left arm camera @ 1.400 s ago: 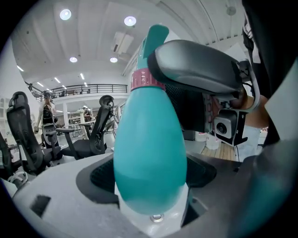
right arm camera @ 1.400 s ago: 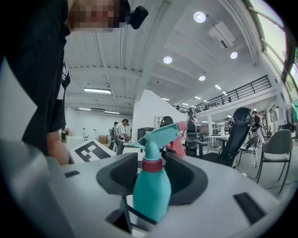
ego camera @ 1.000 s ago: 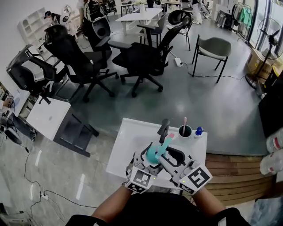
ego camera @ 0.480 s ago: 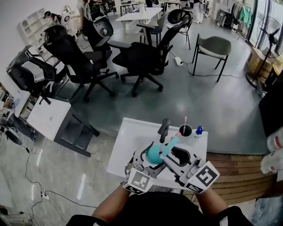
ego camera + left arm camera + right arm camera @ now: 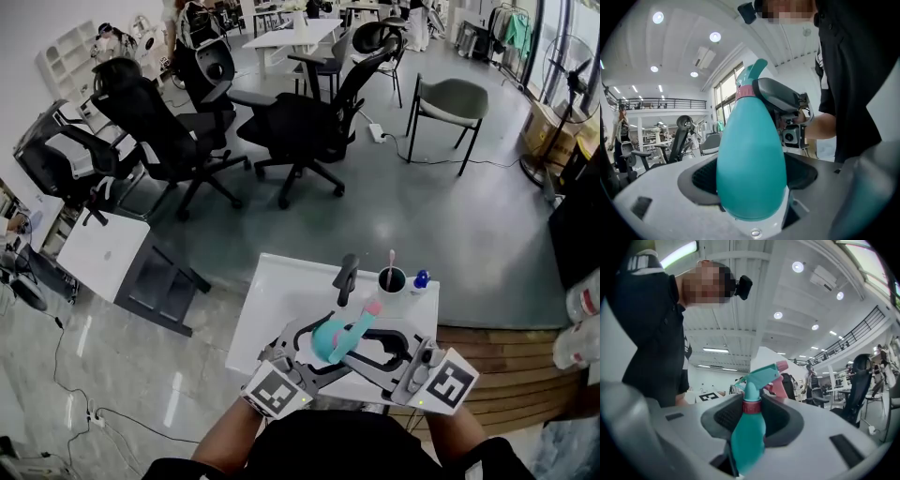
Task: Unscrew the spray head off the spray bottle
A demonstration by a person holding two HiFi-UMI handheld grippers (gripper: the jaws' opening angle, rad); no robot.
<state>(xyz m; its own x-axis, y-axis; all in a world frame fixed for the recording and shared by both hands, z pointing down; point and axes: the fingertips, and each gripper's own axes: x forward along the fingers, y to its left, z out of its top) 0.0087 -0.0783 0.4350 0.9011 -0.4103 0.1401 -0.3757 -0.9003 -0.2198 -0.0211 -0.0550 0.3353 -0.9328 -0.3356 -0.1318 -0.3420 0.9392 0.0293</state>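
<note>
A teal spray bottle (image 5: 328, 339) is held above the white table (image 5: 272, 291), leaning to the right. Its teal spray head (image 5: 361, 319) has a pink nozzle tip. My left gripper (image 5: 314, 339) is shut on the bottle's fat body (image 5: 750, 173), which fills the space between the jaws. My right gripper (image 5: 361, 345) is shut on the pink collar (image 5: 751, 406) at the neck, just under the spray head (image 5: 761, 376). The pink trigger (image 5: 776, 387) shows behind the neck. In the left gripper view the right gripper's dark jaw wraps the neck. The bottle's base is hidden.
On the table's far edge stand a black cup (image 5: 392, 278) with a stick in it, a small blue object (image 5: 422, 277) and a dark upright item (image 5: 347, 272). Office chairs (image 5: 309, 122) stand on the grey floor beyond. A wooden platform (image 5: 506, 352) lies to the right.
Both grippers have swung outward and lower, the left cube to the left and the right cube to the right. The bottle has tipped from near upright to leaning right.
</note>
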